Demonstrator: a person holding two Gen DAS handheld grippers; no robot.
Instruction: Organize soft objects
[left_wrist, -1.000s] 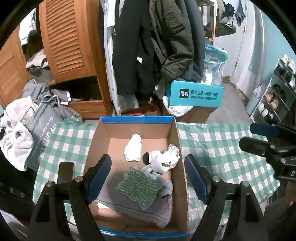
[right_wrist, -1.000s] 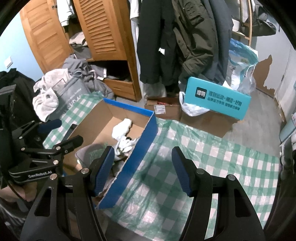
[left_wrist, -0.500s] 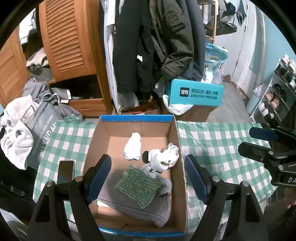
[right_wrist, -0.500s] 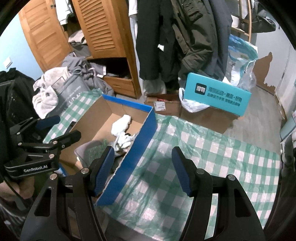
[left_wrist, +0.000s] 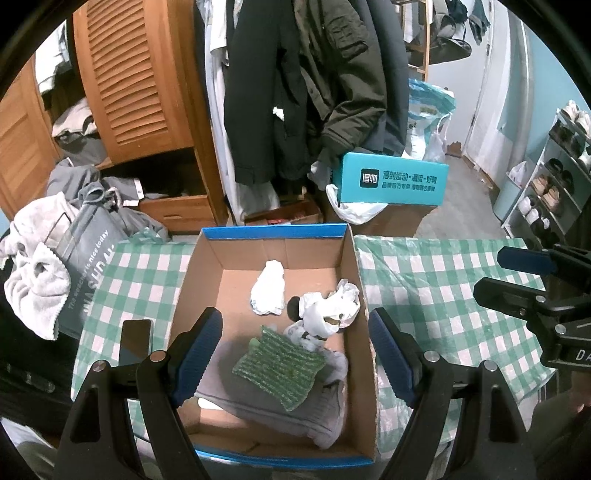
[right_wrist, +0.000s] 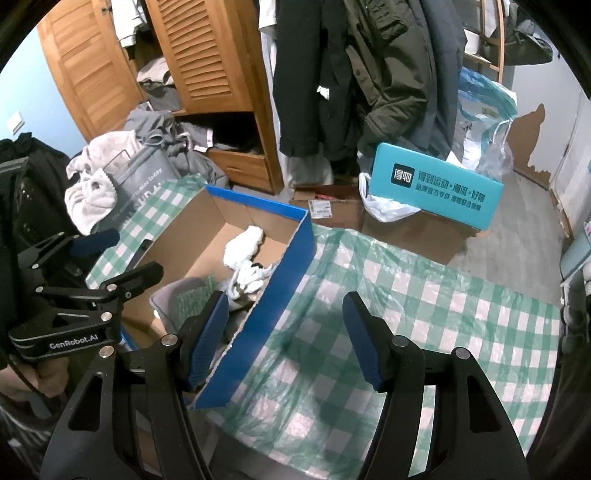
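A cardboard box with a blue rim (left_wrist: 273, 232) stands on a green checked tablecloth (left_wrist: 436, 280). Inside lie a green knitted cloth (left_wrist: 280, 363) on a grey folded garment (left_wrist: 280, 406), a white sock (left_wrist: 267, 288) and a crumpled white and black piece (left_wrist: 328, 306). My left gripper (left_wrist: 295, 354) is open and empty above the box's near half. My right gripper (right_wrist: 284, 336) is open and empty, over the box's blue right wall (right_wrist: 258, 314) and the cloth beside it. The box contents also show in the right wrist view (right_wrist: 243, 254).
A black phone (left_wrist: 135, 345) lies on the cloth left of the box. A grey bag with towels (left_wrist: 74, 266) stands at the left. A teal box (left_wrist: 391, 181), hanging coats (left_wrist: 295, 92) and a wooden wardrobe (left_wrist: 133, 81) are behind. A shoe rack (left_wrist: 554, 177) stands at the right.
Both grippers have drawn back and up slightly, so the box sits a little lower and farther in view. Nothing in the box has moved.
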